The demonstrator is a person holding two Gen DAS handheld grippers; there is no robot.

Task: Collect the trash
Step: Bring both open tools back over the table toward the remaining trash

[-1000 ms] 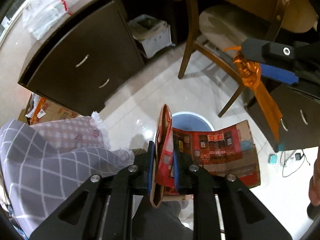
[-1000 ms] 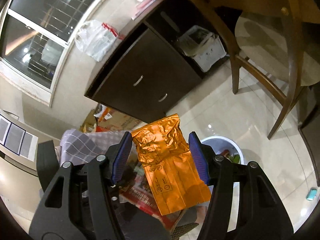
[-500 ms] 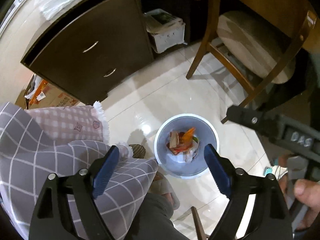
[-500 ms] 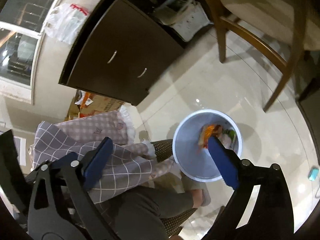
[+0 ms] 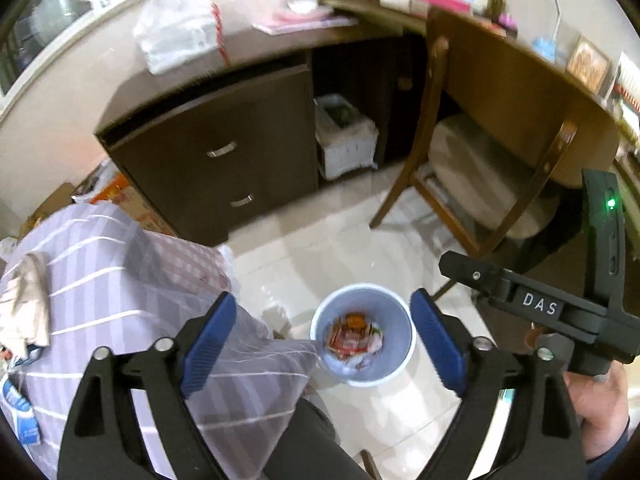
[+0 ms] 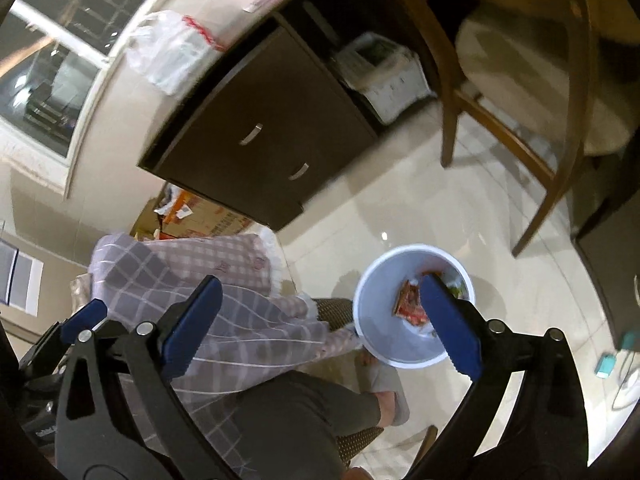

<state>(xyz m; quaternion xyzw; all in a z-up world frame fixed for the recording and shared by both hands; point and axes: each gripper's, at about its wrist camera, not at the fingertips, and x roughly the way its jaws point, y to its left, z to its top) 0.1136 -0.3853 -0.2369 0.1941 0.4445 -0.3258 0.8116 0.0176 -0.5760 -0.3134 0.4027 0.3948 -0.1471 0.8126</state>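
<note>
Both loads dropped since a second ago: red carton gone from the left gripper point(image 5: 322, 344), orange wrapper gone from the right gripper point(image 6: 320, 320), and both tilted up from the floor. Both sets of jaws now spread wide, holding nothing. Trash point(image 5: 354, 336) sits in the blue bin point(image 5: 402, 364) on the glossy tile floor point(image 5: 340, 248), just beside the person's knee. Bin lies straight ahead and below the left jaws, between the pads; for the right it's off to the right-hand finger. No long axis worth noting, it's a loose heap. Next pick probably means turning away: desk point(image 5: 500, 76) with clutter, chair point(image 5: 480, 176), dark drawer cabinet point(image 5: 224, 152) ahead, checked bedding point(image 5: 132, 280) to the left.
</note>
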